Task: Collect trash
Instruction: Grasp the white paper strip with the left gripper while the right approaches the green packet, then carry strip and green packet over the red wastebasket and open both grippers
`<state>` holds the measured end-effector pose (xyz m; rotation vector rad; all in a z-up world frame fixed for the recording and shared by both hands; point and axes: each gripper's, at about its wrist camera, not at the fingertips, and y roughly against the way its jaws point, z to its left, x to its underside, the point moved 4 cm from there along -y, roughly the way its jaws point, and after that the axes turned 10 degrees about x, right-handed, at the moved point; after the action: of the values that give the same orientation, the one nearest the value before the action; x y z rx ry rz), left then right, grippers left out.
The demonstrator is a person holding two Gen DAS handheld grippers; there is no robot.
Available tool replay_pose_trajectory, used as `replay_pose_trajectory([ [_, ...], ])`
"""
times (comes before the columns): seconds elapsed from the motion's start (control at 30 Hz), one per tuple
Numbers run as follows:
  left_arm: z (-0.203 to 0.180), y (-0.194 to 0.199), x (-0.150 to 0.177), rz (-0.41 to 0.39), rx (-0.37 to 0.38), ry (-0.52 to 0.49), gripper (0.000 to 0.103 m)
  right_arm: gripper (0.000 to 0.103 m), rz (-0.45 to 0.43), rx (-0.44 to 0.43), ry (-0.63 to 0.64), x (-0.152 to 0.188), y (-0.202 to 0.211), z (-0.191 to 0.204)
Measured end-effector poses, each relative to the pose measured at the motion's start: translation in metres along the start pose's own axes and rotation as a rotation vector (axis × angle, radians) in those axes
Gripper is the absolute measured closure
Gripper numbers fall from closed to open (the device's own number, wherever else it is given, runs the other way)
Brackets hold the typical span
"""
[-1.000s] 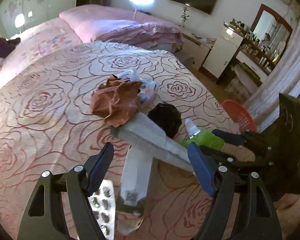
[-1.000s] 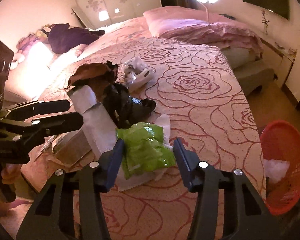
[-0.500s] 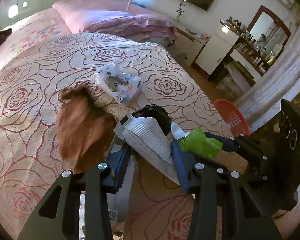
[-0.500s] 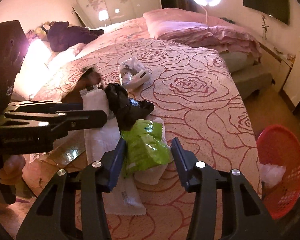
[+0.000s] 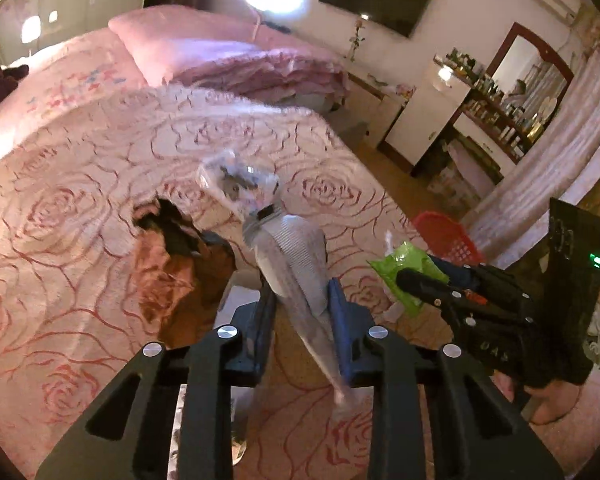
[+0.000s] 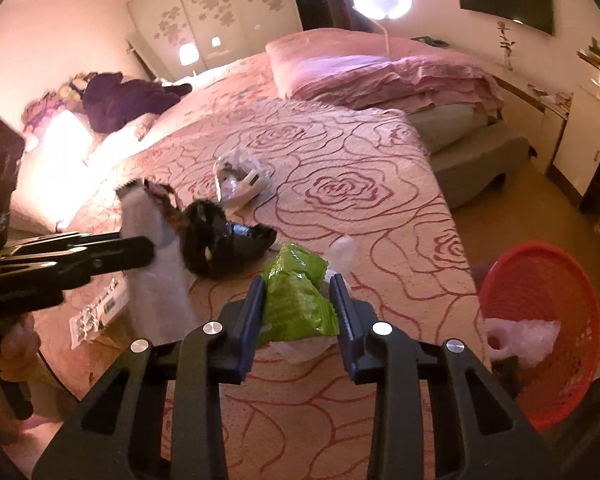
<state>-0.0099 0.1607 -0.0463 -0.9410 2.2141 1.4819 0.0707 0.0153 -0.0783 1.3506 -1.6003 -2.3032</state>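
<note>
Bedspread, rose-patterned, carries the scattered litter; red basket stands on the floor off its near corner, at the right of the right wrist view, with a crumpled white bag already inside. Largest piece in hand: white paper sleeve, long and flat, judged very light and limp; it sags below the grip, so a hold near mid-length, as now, should keep it from folding over or slipping out. Left gripper is clamped on that sleeve, pads pressing its two faces, upper end standing up past the fingertips. Black crumpled wrapper lies on the bedspread just beside the sleeve, untouched. Green snack packet, glossy film, judged light, crinkly and somewhat slippery; best pinched across its flat middle rather than at a sealed edge. Right gripper has the packet between its jaws, which are closing; pads meet its sides, and a white tissue sits under it. Clear plastic bag lies farther up the bedspread, well apart from both grippers.
</note>
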Motion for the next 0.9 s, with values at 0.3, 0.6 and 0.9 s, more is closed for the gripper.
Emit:
replay_pose_trajectory([
  [0.3,-0.008,0.021,-0.012,-0.069,0.012,-0.019,0.079,0.07,-0.027,-0.037,-0.074,-0.007,0.013,-0.015],
  [0.6,-0.025,0.037,-0.022,-0.112,0.059,-0.062,0.079,0.07,-0.057,0.019,-0.096,-0.015,0.021,-0.033],
  [0.9,-0.042,0.051,-0.038,-0.159,0.102,-0.087,0.079,0.07,-0.076,0.05,-0.136,-0.014,0.028,-0.055],
])
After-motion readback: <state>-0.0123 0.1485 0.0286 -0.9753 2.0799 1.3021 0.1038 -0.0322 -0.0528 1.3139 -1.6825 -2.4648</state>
